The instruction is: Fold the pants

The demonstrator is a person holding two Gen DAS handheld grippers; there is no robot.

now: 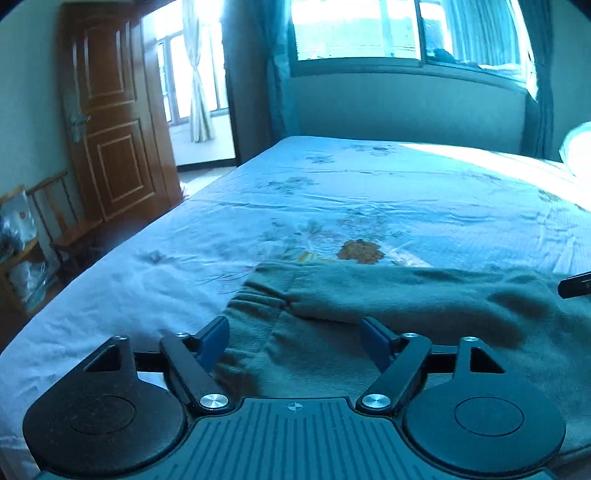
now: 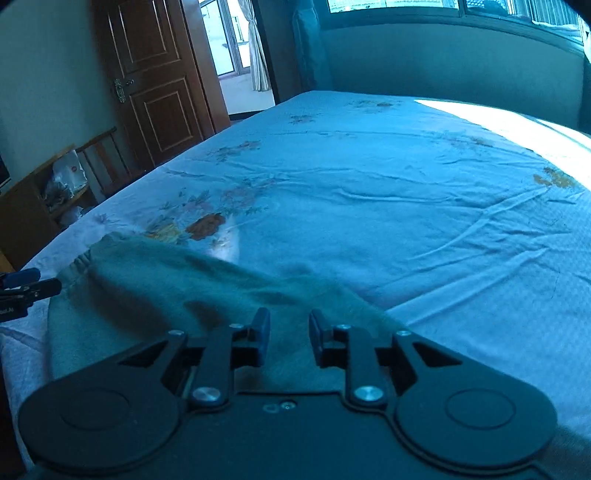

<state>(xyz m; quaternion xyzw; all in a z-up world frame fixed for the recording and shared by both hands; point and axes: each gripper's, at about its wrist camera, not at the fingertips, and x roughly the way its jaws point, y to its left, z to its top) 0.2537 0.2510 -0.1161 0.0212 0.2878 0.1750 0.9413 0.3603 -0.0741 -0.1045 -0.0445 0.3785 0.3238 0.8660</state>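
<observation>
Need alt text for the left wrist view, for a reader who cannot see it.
The left tongs, open, hover over green pants lying across a blue floral bed sheet. The tip of the right tongs shows at the right edge. Behind are a wooden door and a bright window.

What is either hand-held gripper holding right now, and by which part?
Nothing. Both the left hand-held gripper and the right hand-held gripper are open above the green pants.

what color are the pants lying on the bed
The pants are a muted grey-green, plain with no pattern; the left wrist view shows them best.
</observation>
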